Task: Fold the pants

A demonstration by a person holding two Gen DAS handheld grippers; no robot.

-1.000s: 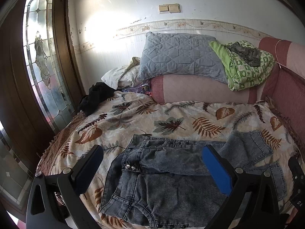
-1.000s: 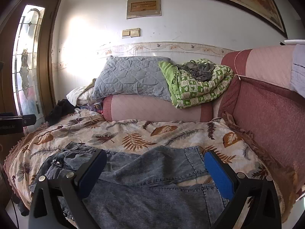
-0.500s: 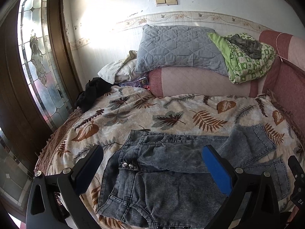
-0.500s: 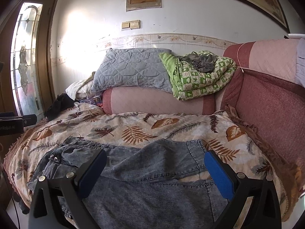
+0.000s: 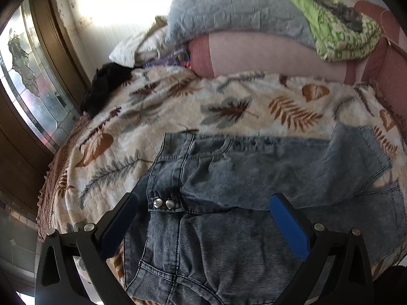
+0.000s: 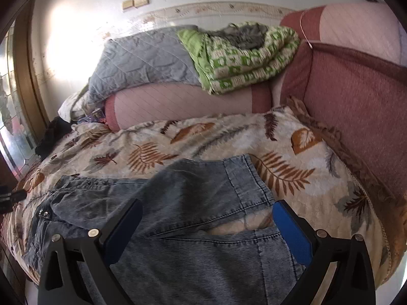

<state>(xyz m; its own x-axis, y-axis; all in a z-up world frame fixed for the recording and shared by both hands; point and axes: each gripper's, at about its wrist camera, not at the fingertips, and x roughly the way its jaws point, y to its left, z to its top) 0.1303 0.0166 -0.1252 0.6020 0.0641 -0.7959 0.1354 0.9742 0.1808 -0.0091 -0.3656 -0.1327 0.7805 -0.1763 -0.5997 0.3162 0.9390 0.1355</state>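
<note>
Faded blue denim pants (image 5: 241, 185) lie spread across a leaf-print bedspread (image 5: 178, 111), waistband with two metal snaps (image 5: 162, 203) at the left, leg hems (image 5: 374, 152) at the right. One leg is laid over the other. My left gripper (image 5: 203, 214) hovers open over the waist end, holding nothing. In the right wrist view the same pants (image 6: 178, 203) fill the foreground, and my right gripper (image 6: 207, 222) stands open over the leg end, near the hem (image 6: 251, 178). The left gripper's body (image 6: 10, 198) shows at the far left edge.
A grey quilted pillow (image 5: 236, 7) and a green patterned blanket (image 6: 244, 58) rest on a pink bolster (image 5: 267, 53) at the bed's head. A black garment (image 5: 101, 86) lies at the left edge by a glass door (image 5: 33, 81). A red padded wall (image 6: 356, 117) bounds the right side.
Both grippers have tilted down and moved closer to the pants, which now fill more of each view. Both stay open; the pants have not shifted.
</note>
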